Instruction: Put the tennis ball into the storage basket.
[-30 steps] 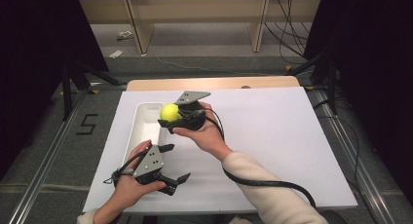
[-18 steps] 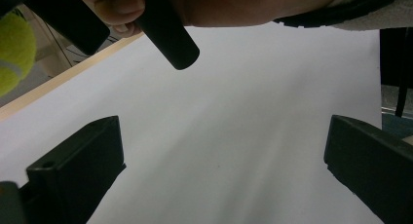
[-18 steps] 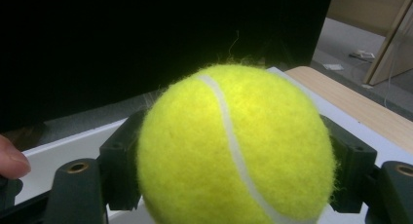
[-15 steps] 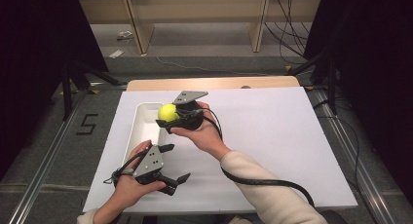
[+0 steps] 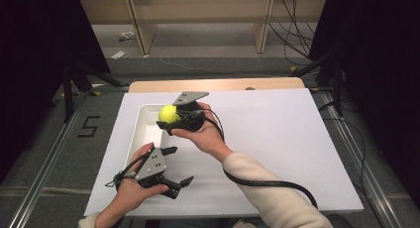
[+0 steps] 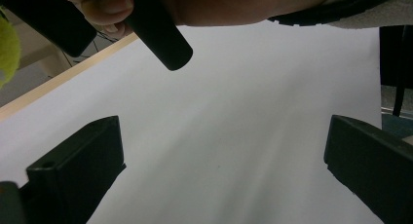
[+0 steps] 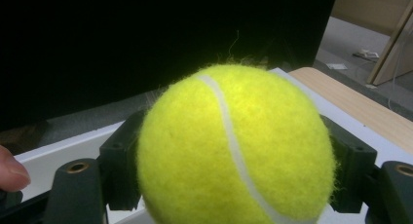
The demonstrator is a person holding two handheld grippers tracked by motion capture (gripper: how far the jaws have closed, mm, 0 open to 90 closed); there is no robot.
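Over the white tray [image 5: 140, 134], right gripper [image 5: 171, 120] is squeezing a tennis ball [image 5: 168, 113]; left gripper [image 5: 178, 164] is sitting wide open, holding nothing, floor marking "5" [image 5: 89, 126] nearby.

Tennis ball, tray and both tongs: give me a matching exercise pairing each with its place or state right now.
Things:
1. tennis ball
2. white tray
3. left tongs
4. right tongs

States:
A. jaws apart, holding nothing, over the white board
B. lying on the board's left part, under the ball
C. shut on something yellow
D. clamped between two black jaws, above the tray

Pairs: 1-D, 2-B, 3-A, 4-C
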